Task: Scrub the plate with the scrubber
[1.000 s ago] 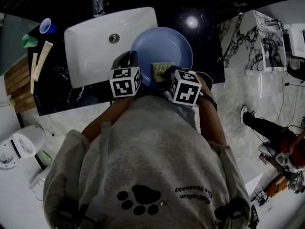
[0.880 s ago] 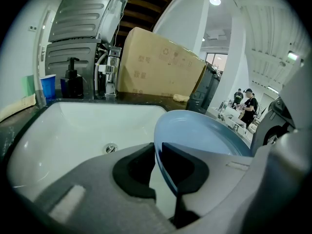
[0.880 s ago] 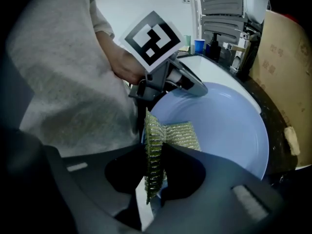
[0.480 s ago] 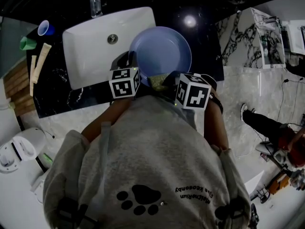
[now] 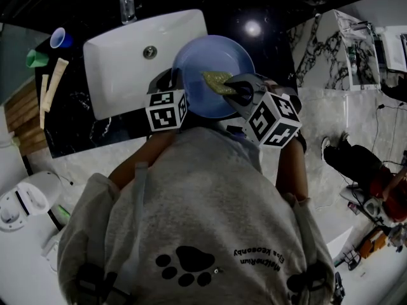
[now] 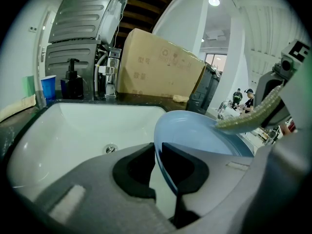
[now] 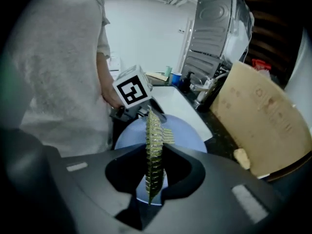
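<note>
A blue plate [image 5: 210, 59] is held tilted over the right end of the white sink [image 5: 121, 62]. My left gripper [image 5: 170, 81] is shut on its left rim; in the left gripper view the rim [image 6: 165, 177] runs edge-on between the pads. My right gripper [image 5: 236, 89] is shut on a thin yellow-green scrubber [image 5: 218, 81], which lies against the plate's face right of centre. In the right gripper view the scrubber [image 7: 154, 147] stands edge-on between the jaws, with the plate [image 7: 183, 133] behind it and the left gripper's marker cube [image 7: 132, 90] beyond.
A faucet [image 5: 126, 2] stands behind the sink on the black counter [image 5: 70, 119]. A blue cup [image 5: 62, 35], a green cup [image 5: 37, 56] and a tube [image 5: 56, 76] sit at the left. A soap dispenser [image 6: 73, 79] and a cardboard box [image 6: 161, 67] stand at the back.
The right gripper drew the scrubber back to the plate's near rim, then pushed it out across the plate and to the right. The left gripper and the plate have hardly moved.
</note>
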